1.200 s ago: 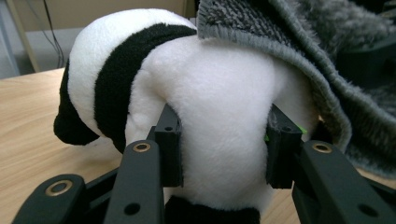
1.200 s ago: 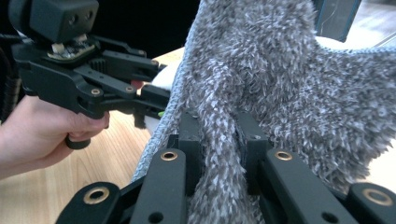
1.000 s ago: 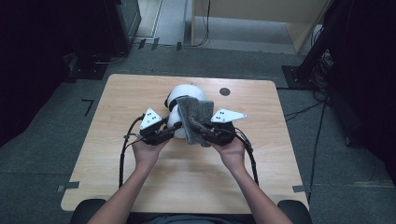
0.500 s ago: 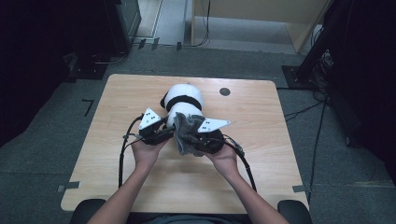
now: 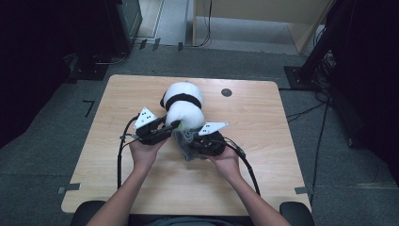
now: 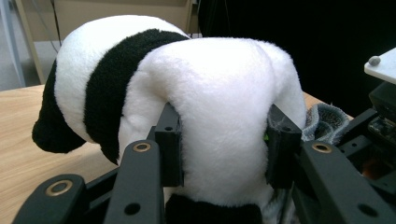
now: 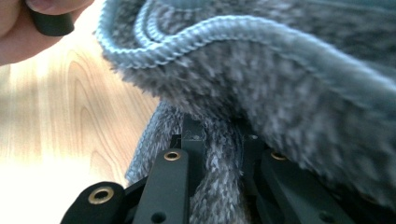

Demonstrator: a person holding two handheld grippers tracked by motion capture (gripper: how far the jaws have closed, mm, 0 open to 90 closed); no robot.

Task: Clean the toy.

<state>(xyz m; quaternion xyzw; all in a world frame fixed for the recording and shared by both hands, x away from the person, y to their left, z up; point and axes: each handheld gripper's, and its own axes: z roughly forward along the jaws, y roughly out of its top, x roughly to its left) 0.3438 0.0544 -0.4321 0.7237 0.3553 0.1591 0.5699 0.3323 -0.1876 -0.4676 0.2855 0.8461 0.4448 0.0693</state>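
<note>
Your left gripper [image 5: 170, 128] clamps its fingers [image 6: 169, 140] on the plush panda [image 5: 185, 104], lying center on the surface [image 5: 263, 174]. At its 5 o'clock, your right gripper [image 5: 192, 143] pinches the grey cloth [image 5: 184, 145], probably touching the panda.

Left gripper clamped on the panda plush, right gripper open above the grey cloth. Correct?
Not quite. The right gripper is not open: its jaws are shut on the grey cloth, as the right gripper view shows. The left gripper does clamp the panda plush.
</note>
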